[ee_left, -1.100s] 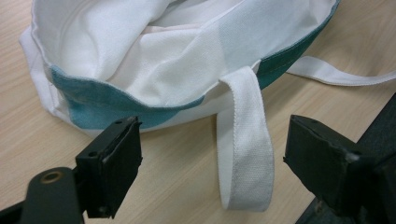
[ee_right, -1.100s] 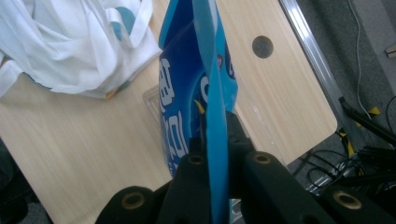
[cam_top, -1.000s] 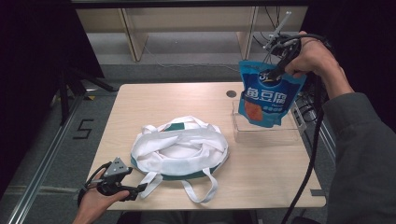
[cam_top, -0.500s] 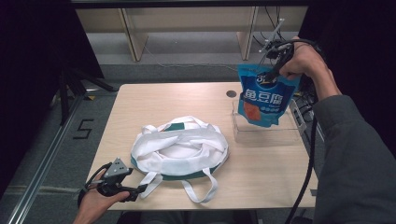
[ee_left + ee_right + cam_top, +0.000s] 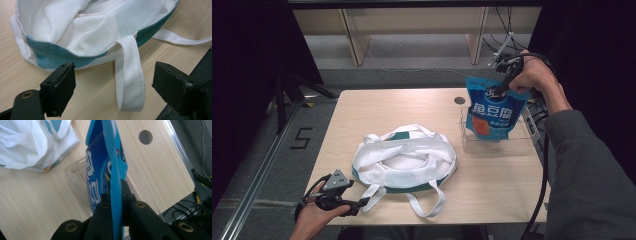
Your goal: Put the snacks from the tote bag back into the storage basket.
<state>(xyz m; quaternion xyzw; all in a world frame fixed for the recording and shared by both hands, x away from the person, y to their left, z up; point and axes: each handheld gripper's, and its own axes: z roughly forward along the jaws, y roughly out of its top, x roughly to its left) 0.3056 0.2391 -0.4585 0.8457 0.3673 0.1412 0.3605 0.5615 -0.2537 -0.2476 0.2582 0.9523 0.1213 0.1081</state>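
Observation:
A blue snack bag [image 5: 493, 114] with white lettering hangs upright from my right gripper [image 5: 500, 88], whose jaws are shut on its top edge. In the right gripper view the bag [image 5: 100, 165] runs edge-on between the closed jaws of the right gripper [image 5: 115, 188]. Its lower end is at the clear plastic box [image 5: 518, 144]; I cannot tell whether it rests on the bottom. A white and teal tote bag [image 5: 404, 160] lies at the table's middle. My left gripper [image 5: 361, 204] stands open at the front left edge, and a white strap loop [image 5: 130, 85] lies between the jaws of the left gripper [image 5: 113, 73], untouched.
The wooden table [image 5: 382, 110] has a round cable hole [image 5: 459, 100] near the back right. Cables [image 5: 195, 207] hang off the right edge. Shelving [image 5: 412, 25] stands behind the table. The tote's other strap [image 5: 429, 205] reaches the front edge.
My right hand has come down with the blue bag, bringing its lower end into the clear box. The left gripper and the tote have not moved.

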